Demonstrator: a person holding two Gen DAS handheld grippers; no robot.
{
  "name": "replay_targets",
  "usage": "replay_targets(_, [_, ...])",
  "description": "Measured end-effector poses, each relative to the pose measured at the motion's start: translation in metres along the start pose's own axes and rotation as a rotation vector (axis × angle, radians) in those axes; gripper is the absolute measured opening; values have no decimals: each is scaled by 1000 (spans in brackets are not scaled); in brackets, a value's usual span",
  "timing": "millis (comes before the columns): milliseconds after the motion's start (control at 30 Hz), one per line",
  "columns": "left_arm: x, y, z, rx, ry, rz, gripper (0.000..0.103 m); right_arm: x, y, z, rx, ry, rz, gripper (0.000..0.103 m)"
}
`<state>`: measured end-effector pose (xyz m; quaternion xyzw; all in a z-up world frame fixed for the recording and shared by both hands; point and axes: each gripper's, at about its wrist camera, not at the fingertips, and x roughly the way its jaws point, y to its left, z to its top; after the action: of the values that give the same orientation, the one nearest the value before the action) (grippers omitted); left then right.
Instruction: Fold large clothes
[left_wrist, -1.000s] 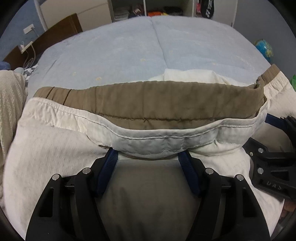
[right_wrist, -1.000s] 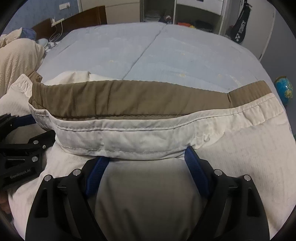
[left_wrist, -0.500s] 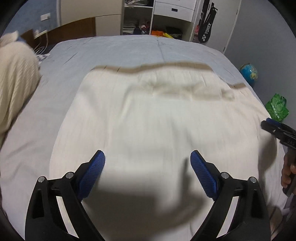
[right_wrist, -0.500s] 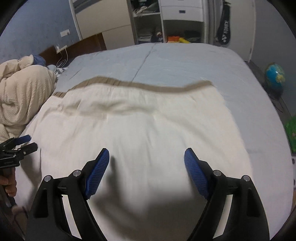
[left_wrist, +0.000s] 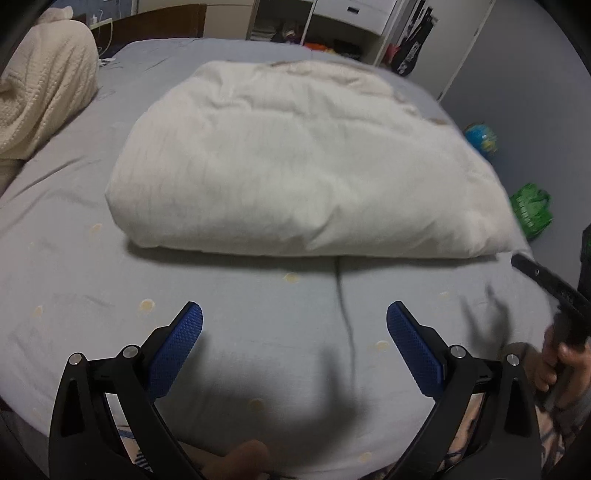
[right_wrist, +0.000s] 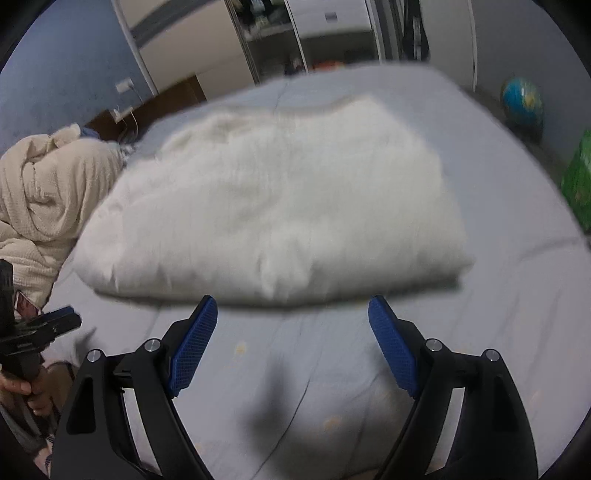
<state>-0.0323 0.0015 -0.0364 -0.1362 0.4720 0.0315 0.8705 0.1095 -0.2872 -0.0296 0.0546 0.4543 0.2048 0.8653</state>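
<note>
White and puffy, the folded cloth (left_wrist: 295, 158) lies across the middle of the grey-blue bed sheet (left_wrist: 258, 314), its near folded edge casting a dark shadow line on the sheet. In the right wrist view it is smeared by motion blur, so its far edge and any trim there are hard to make out; a brownish trace at the far rim in the left wrist view may be a band of trim.

The left gripper (left_wrist: 294, 347) hangs over bare sheet short of the cloth, its blue pads spreading apart with nothing between them. The right gripper (right_wrist: 292, 341) is likewise spread wide and empty, its pad tips just short of the cloth's near edge.

A cream knitted blanket (left_wrist: 40, 92) is cut off at the left edge. A globe (right_wrist: 522, 105) stands on the floor beyond the bed.
</note>
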Motion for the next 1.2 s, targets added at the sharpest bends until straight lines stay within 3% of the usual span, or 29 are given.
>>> replay_targets(100, [6, 1, -3, -30, -16, 1, 96, 11, 13, -3, -55, 56, -55, 80])
replay_targets(300, [9, -11, -11, 31, -24, 34, 96, 6, 16, -6, -68, 43, -79, 81])
replay_targets(1200, [-15, -19, -24, 89, -111, 107, 96, -12, -6, -12, 16, 6, -61, 81])
